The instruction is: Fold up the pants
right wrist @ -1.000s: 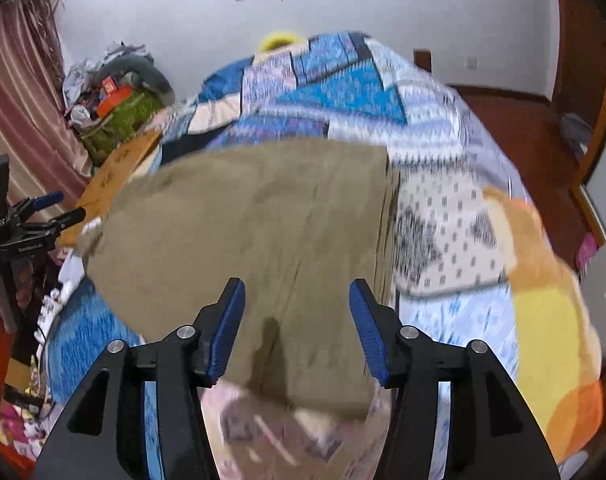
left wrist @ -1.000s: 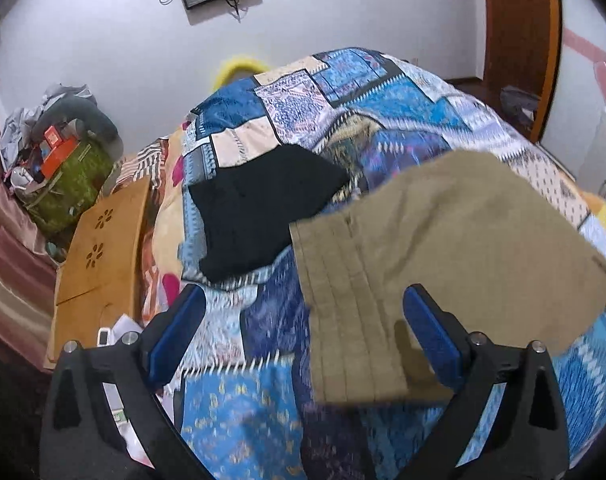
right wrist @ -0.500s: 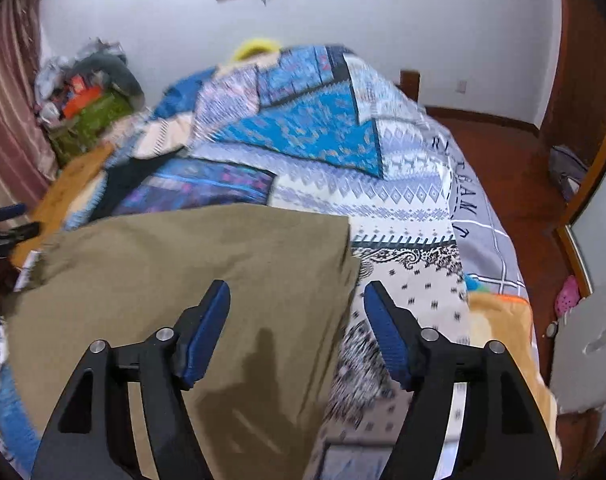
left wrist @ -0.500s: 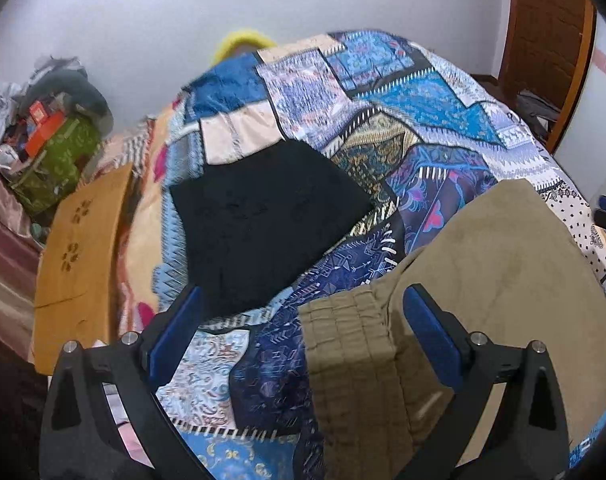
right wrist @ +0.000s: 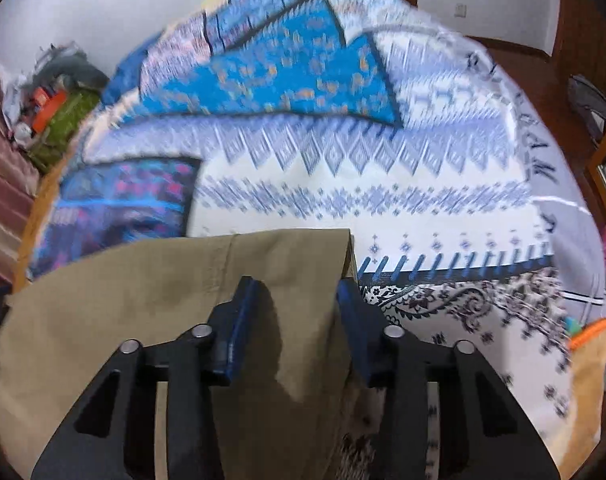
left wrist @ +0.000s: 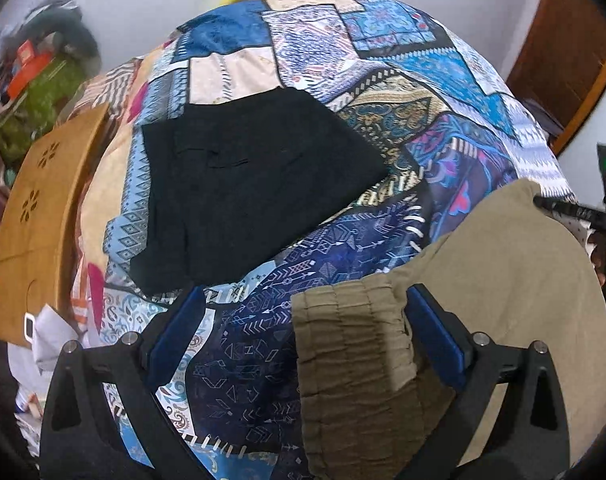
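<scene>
Khaki pants [left wrist: 483, 280]: soft woven cloth, olive-tan, lying on the bed; the gathered elastic waistband [left wrist: 355, 360] sits between the left fingers, while the hem-side edge lies between the right fingers.
Change since a second ago: both cameras sit lower and closer to the bed, so the pants fill more of the bottom of each view; the waistband, flat earlier, is now bunched into ridged pleats.
Left gripper [left wrist: 307, 332]: blue-padded fingers spread wide, holding nothing; the waistband lies against the inner side of the right-hand finger and well apart from the left-hand one.
Right gripper [right wrist: 293, 320]: its fingers are closing, narrower than half a second ago; the folded edge of the pants lies between them, with the pads not yet pressing on the cloth.
Right gripper seen from the left view: black frame beyond the far corner of the pants, off to the right of the left fingers.
Bedspread [left wrist: 343, 40]: patchwork print in blues, cream and purple, smooth cotton look, with arrow and zigzag motifs under the left fingers; a white panel with blue diamonds lies ahead of the right fingers.
Black garment [left wrist: 255, 184]: flat folded rectangle, matte, ahead of the left fingers, apart from the pants.
Wooden board [left wrist: 35, 220]: tan, with flower-shaped cut-outs, far left of the left fingers beside the bed.
</scene>
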`<state>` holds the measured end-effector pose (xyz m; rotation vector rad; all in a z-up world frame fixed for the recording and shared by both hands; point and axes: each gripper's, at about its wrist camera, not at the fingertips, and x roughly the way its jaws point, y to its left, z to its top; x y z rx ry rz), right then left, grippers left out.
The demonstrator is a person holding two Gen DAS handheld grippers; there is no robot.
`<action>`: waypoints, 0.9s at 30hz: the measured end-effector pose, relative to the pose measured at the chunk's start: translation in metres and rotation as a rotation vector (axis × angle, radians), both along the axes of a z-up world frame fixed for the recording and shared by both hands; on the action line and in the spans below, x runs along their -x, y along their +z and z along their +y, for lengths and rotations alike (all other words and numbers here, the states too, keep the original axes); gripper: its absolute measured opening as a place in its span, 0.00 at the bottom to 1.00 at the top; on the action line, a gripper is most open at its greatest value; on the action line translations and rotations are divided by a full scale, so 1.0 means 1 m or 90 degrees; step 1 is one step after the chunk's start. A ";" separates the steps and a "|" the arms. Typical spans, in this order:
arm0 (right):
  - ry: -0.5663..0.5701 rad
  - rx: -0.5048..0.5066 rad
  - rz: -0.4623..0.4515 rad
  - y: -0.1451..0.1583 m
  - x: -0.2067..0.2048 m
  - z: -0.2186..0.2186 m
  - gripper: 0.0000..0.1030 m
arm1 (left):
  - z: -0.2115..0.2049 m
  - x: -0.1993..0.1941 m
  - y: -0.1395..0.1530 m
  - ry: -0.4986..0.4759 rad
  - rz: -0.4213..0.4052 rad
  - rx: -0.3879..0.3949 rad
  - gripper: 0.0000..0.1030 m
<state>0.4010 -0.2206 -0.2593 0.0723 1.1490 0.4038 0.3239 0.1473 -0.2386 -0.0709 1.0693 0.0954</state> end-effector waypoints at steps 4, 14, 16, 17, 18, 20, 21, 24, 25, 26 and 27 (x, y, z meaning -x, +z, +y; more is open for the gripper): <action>0.000 0.029 -0.020 -0.005 0.005 0.005 0.32 | 0.004 0.007 -0.002 0.059 -0.031 -0.021 0.99; 0.007 0.071 -0.053 0.048 0.031 -0.001 0.31 | 0.011 0.028 0.053 0.094 -0.100 -0.075 0.98; 0.021 0.032 -0.064 0.069 0.042 0.004 0.31 | 0.015 0.030 0.060 0.096 -0.097 -0.050 0.98; 0.030 0.012 -0.067 0.078 0.046 0.007 0.33 | 0.014 0.030 0.063 0.091 -0.095 -0.039 0.98; 0.040 -0.015 -0.071 0.090 0.052 0.013 0.37 | 0.012 0.029 0.066 0.078 -0.089 -0.026 0.98; 0.054 -0.049 -0.079 0.108 0.063 0.030 0.49 | 0.001 0.027 0.068 0.046 -0.071 -0.010 0.98; 0.064 -0.057 -0.082 0.113 0.066 0.039 0.58 | -0.005 0.026 0.067 0.030 -0.064 -0.005 0.98; 0.098 -0.071 -0.092 0.123 0.082 0.069 0.65 | -0.023 0.025 0.068 -0.003 -0.061 0.009 0.98; 0.113 -0.074 -0.088 0.122 0.085 0.081 0.66 | -0.029 0.023 0.068 -0.014 -0.060 0.006 0.98; 0.123 -0.076 -0.082 0.119 0.088 0.089 0.68 | -0.035 0.021 0.067 -0.023 -0.056 0.001 0.98; 0.132 -0.074 -0.072 0.116 0.091 0.099 0.69 | -0.041 0.019 0.065 -0.034 -0.049 -0.001 0.98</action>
